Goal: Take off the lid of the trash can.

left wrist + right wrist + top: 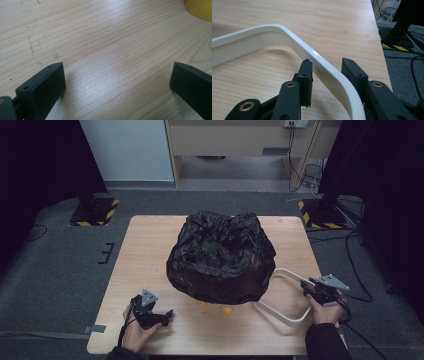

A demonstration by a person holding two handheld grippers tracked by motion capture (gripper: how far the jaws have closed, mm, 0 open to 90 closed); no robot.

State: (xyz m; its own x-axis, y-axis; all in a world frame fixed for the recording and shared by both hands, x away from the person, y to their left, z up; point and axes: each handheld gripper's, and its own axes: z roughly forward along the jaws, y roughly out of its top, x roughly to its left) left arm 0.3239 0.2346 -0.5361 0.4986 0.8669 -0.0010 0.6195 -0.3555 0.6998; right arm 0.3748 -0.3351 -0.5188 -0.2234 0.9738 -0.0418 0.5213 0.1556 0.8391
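One white handle (322, 60) sits between right gripper (325, 70) jaws, unclamped | stiff, slick: grip the bend | left gripper (117, 82) spread wide over bench (100, 37).

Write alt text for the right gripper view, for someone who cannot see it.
A white handle curves across a wooden table and passes between the two black jaws of the right hand-held gripper. One jaw touches it; the other stands a little apart. At the right edge, past the table, lie dark floor and cables.
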